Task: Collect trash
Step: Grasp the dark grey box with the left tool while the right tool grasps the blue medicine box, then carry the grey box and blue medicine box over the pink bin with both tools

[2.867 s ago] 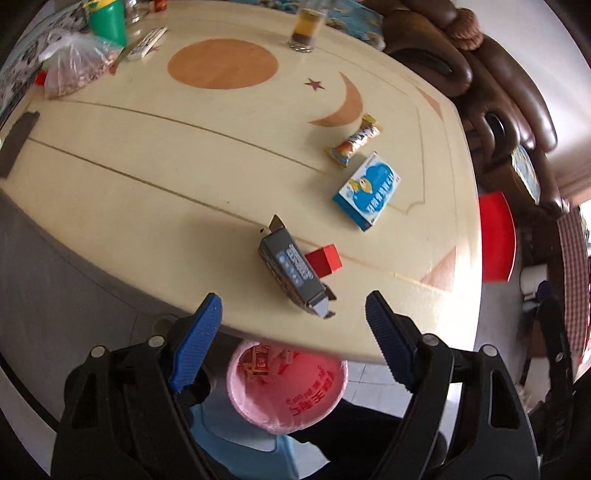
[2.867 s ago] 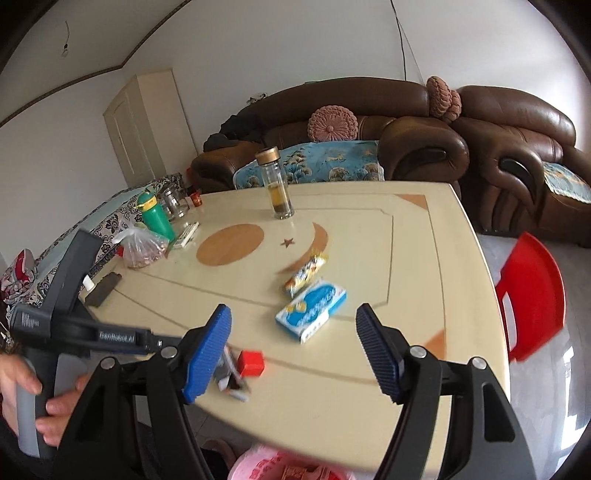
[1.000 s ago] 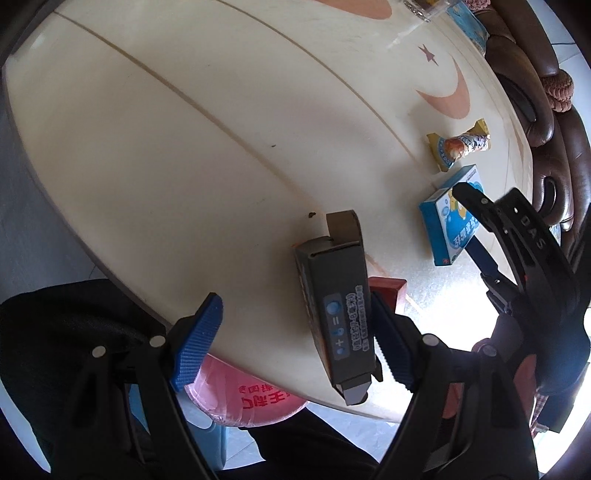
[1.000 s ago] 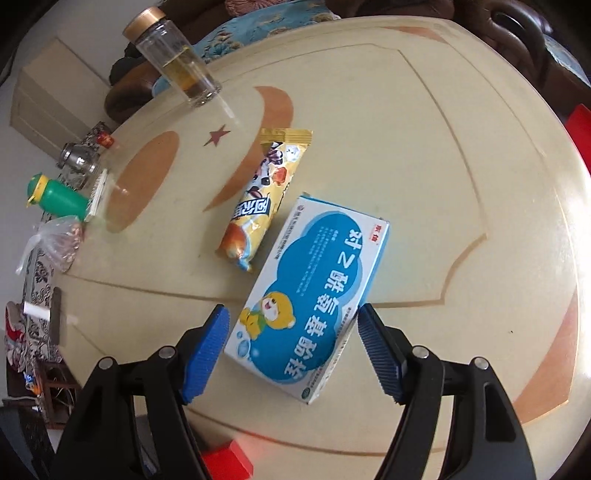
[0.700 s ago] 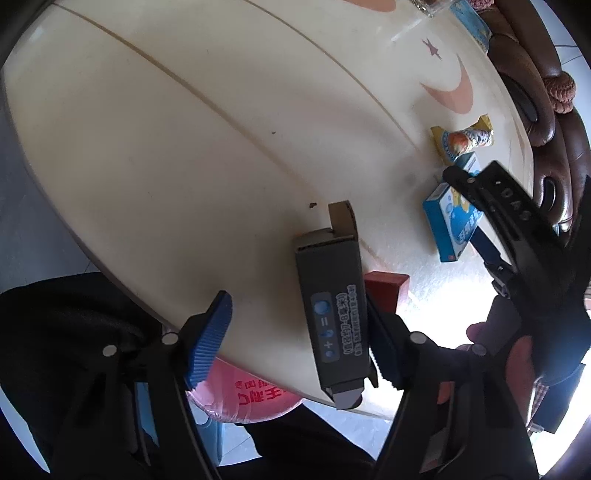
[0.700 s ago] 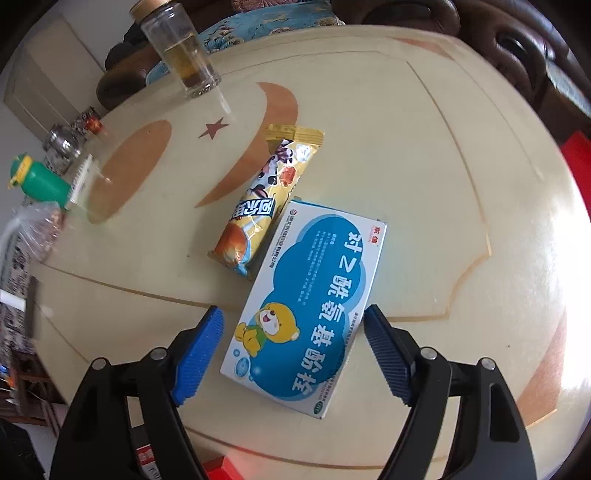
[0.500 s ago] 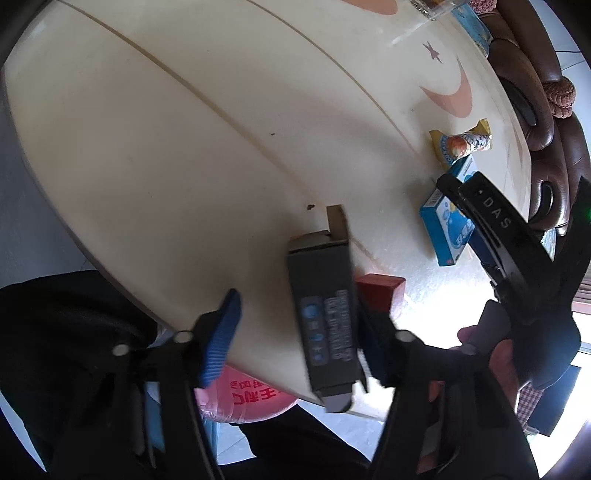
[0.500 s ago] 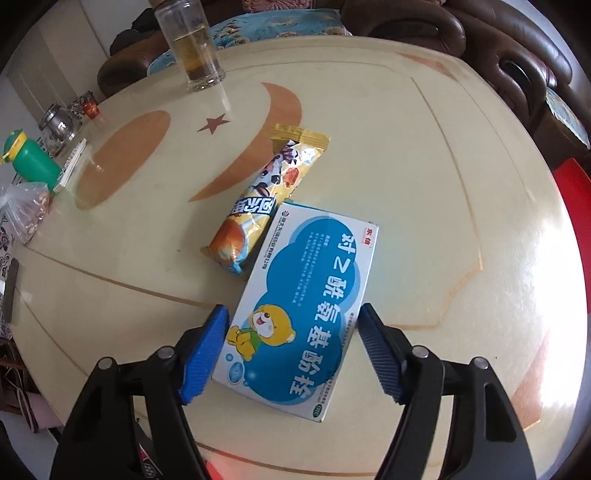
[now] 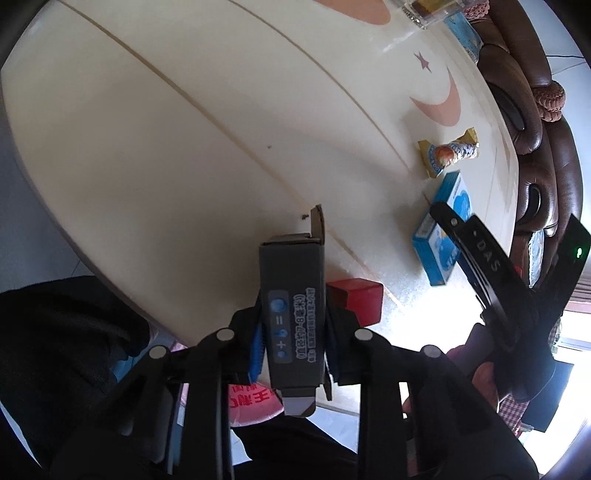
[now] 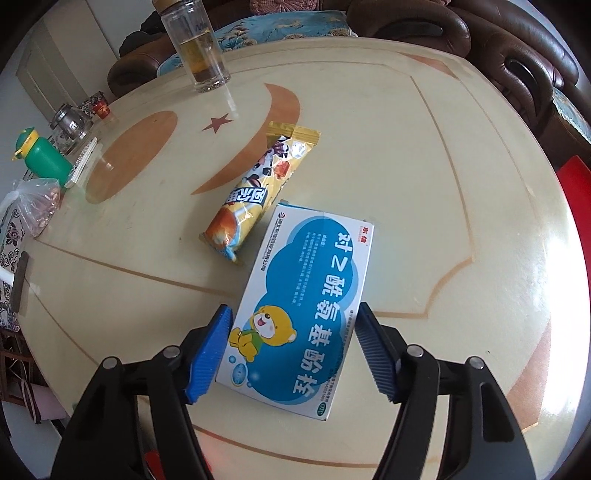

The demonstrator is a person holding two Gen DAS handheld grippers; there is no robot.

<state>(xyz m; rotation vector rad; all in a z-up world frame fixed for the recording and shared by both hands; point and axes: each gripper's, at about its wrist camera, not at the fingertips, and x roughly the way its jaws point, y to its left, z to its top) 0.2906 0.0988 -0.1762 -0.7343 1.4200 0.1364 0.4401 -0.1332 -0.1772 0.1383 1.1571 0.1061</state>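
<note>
— Cream surface (image 10: pixel 461 166) with a moon and star inlay, brown sofa (image 10: pixel 424 22) behind. How do the grippers sit?

— Both tip steeply down. The left gripper (image 9: pixel 293 343) has its fingers (image 9: pixel 257 347) clamped on a dark box (image 9: pixel 291 295) at the near edge, a red block (image 9: pixel 356 299) just beside it.

— And the right gripper (image 10: pixel 293 350)?

— Closing, fingers (image 10: pixel 208 350) either side of the blue box's (image 10: pixel 306 295) near end, not yet pressing. That box lies flat, a cartoon bear printed on it, a yellow wrapper (image 10: pixel 258 199) touching its far corner.
</note>
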